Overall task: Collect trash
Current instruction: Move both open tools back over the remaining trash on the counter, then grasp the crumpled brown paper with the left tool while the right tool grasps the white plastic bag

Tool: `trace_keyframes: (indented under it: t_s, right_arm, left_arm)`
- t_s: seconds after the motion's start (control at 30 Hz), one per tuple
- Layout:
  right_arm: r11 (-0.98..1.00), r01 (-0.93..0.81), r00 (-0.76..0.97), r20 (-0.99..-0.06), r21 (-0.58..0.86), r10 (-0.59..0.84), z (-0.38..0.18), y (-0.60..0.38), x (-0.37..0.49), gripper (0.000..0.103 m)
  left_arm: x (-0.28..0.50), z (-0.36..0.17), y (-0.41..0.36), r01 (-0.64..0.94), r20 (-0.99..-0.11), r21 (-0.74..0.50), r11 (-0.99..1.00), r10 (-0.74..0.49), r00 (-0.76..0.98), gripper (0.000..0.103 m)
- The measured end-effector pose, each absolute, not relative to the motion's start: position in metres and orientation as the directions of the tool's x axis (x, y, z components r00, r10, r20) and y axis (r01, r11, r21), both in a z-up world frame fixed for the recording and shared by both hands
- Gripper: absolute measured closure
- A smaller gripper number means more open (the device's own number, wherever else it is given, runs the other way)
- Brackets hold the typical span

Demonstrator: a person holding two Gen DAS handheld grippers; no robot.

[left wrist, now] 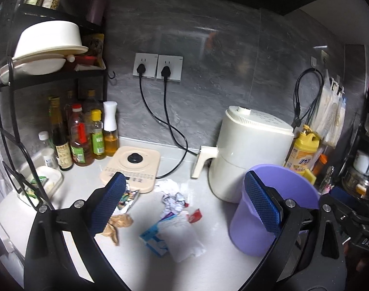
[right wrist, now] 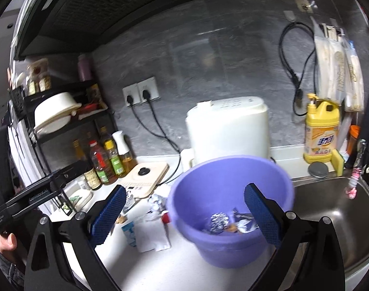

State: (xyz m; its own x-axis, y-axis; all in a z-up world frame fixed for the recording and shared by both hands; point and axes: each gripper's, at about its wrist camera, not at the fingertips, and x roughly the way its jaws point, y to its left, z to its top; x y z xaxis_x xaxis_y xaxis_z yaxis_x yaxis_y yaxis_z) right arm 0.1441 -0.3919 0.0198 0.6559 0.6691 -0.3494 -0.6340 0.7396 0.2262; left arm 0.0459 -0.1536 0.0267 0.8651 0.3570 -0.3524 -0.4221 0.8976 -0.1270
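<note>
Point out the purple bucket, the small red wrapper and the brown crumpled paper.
purple bucket (right wrist: 223, 252): right wrist view, front outer wall.
small red wrapper (left wrist: 195, 215): left wrist view, its middle.
brown crumpled paper (left wrist: 120, 222): left wrist view, upper lump.

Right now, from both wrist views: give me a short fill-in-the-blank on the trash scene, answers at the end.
1. The bucket that holds collected trash is ____ in colour.
2. Both the left gripper and the right gripper have their jaws ____.
3. The crumpled brown paper lies on the ____, not in the bucket.
4. Right of the bucket is a steel ____.

Answers: purple; open; counter; sink
</note>
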Motion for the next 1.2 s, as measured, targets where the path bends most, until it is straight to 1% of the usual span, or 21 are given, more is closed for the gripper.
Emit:
trace_keyframes:
  t_s: [0.1,0.2,0.43,0.5,0.63,0.73,0.83,0.9,0.97,1.03,1.13,1.17,1.2]
  right_arm:
    - [0.724,-0.656,0.637,-0.359,0.214,0.683,0.013,-0.374,0.134,0.007]
    - [0.718,-0.669,0.627,-0.373,0.191,0.684,0.003,-0.358,0.125,0.007]
    - [0.700,-0.694,0.601,-0.400,0.167,0.692,-0.024,-0.325,0.105,0.007]
    - [0.702,-0.694,0.597,-0.420,0.157,0.684,-0.034,-0.314,0.102,0.007]
    - [0.713,-0.687,0.594,-0.457,0.139,0.662,-0.054,-0.294,0.100,0.007]
    - [0.718,-0.683,0.585,-0.486,0.136,0.649,-0.070,-0.277,0.100,0.007]
    - [0.729,-0.674,0.585,-0.514,0.122,0.627,-0.087,-0.260,0.101,0.008]
    - [0.738,-0.664,0.585,-0.531,0.120,0.613,-0.096,-0.250,0.104,0.010]
    - [0.748,-0.651,0.580,-0.551,0.130,0.600,-0.104,-0.244,0.109,0.015]
    - [0.764,-0.627,0.575,-0.572,0.150,0.584,-0.116,-0.238,0.117,0.021]
    - [0.774,-0.606,0.544,-0.615,0.182,0.570,-0.131,-0.229,0.130,0.043]
    - [0.776,-0.603,0.534,-0.627,0.187,0.567,-0.135,-0.227,0.132,0.048]
    - [0.781,-0.595,0.528,-0.642,0.188,0.557,-0.140,-0.224,0.136,0.050]
  left_arm:
    - [0.040,0.021,-0.144,-0.434,-0.371,-0.121,0.893,0.365,0.854,0.006]
    - [0.032,0.012,-0.132,-0.427,-0.378,-0.144,0.893,0.349,0.857,0.006]
    - [0.015,-0.017,-0.101,-0.445,-0.421,-0.159,0.881,0.347,0.838,0.006]
    - [0.012,-0.028,-0.091,-0.452,-0.442,-0.147,0.880,0.351,0.826,0.006]
    - [0.005,-0.051,-0.068,-0.443,-0.471,-0.174,0.879,0.321,0.822,0.006]
    - [0.004,-0.068,-0.054,-0.444,-0.492,-0.162,0.881,0.318,0.810,0.006]
    - [0.007,-0.087,-0.039,-0.446,-0.533,-0.153,0.882,0.306,0.789,0.006]
    - [0.010,-0.097,-0.031,-0.444,-0.556,-0.150,0.883,0.296,0.777,0.006]
    - [0.015,-0.106,-0.023,-0.449,-0.580,-0.147,0.882,0.291,0.761,0.006]
    - [0.019,-0.115,-0.014,-0.443,-0.595,-0.157,0.883,0.273,0.756,0.010]
    - [0.027,-0.126,-0.004,-0.436,-0.618,-0.161,0.885,0.254,0.744,0.018]
    - [0.031,-0.131,-0.001,-0.429,-0.627,-0.170,0.887,0.238,0.742,0.019]
    - [0.034,-0.134,0.001,-0.423,-0.634,-0.175,0.889,0.227,0.740,0.023]
